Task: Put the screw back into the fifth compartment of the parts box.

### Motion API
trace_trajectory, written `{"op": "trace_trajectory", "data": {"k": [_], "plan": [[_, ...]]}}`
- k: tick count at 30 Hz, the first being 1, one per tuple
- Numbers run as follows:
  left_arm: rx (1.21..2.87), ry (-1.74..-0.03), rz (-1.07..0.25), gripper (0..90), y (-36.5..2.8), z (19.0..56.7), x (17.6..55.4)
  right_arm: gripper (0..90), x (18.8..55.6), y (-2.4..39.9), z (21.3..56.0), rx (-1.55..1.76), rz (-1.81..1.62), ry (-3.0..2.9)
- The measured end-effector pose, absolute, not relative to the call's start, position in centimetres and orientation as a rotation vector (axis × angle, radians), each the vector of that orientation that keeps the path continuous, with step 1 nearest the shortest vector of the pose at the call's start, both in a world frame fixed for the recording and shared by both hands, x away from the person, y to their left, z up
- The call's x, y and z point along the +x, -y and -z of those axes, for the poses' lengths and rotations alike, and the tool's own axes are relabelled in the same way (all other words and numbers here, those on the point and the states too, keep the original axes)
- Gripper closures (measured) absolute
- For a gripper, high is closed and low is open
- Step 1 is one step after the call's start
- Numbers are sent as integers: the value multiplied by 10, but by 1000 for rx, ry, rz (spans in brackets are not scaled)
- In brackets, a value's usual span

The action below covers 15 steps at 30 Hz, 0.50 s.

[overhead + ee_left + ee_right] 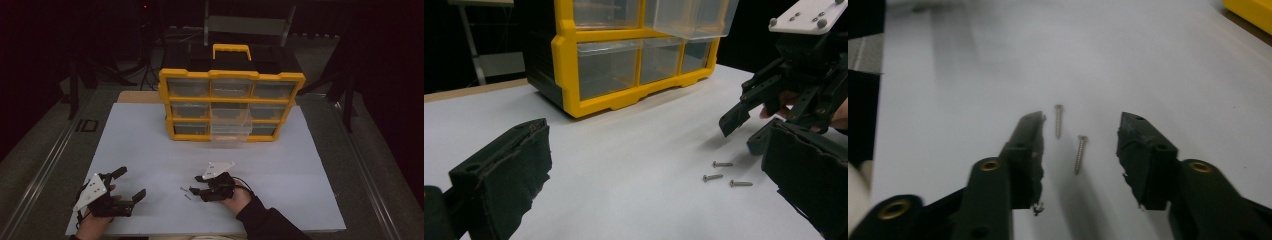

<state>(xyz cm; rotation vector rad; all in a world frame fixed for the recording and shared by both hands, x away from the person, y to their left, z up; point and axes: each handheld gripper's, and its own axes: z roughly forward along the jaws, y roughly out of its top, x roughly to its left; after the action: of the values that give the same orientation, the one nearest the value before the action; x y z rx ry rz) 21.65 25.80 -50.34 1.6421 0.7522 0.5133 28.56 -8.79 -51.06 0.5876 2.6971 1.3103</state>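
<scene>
Three small metal screws [722, 164] lie loose on the white tabletop [150, 140], seen as specks [184, 189] in the high view. My right gripper [196, 184] is low over them, open, with two screws [1080, 154] on the table between its jaws [1081, 120] and neither pad touching them. The left gripper view shows it [741, 136] from the side, just behind the screws. My left gripper [132, 182] rests at the front left, jaws wide open and holding nothing [658, 129].
A yellow-framed organizer [232, 74] with clear drawers stands at the back middle of the table. One middle drawer [230, 122] is pulled partly out toward me. Dark floor and stands surround the table.
</scene>
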Motion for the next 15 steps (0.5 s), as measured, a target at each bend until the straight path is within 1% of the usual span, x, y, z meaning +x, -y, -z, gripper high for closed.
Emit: {"op": "trace_trajectory", "data": {"k": [1, 3, 4, 6, 11, 15], "plan": [[1642, -753, -513, 6, -258, 503, 217, 560, 286, 86, 511, 588, -1305, -2692], [1642, -753, -513, 6, -258, 503, 217, 560, 286, 85, 512, 581, -1300, -2693], [1643, -750, -508, 6, -259, 503, 216, 587, 287, 82, 513, 576, -1289, -2698], [1644, -751, -510, 6, -259, 503, 215, 599, 289, 80, 516, 574, -1272, -2711], [1645, -751, -508, 6, -259, 503, 215, 699, 291, 74, 525, 562, -1206, -2739], [1646, -755, -501, 6, -259, 504, 216, 743, 291, 72, 528, 550, -1182, -2739]]}}
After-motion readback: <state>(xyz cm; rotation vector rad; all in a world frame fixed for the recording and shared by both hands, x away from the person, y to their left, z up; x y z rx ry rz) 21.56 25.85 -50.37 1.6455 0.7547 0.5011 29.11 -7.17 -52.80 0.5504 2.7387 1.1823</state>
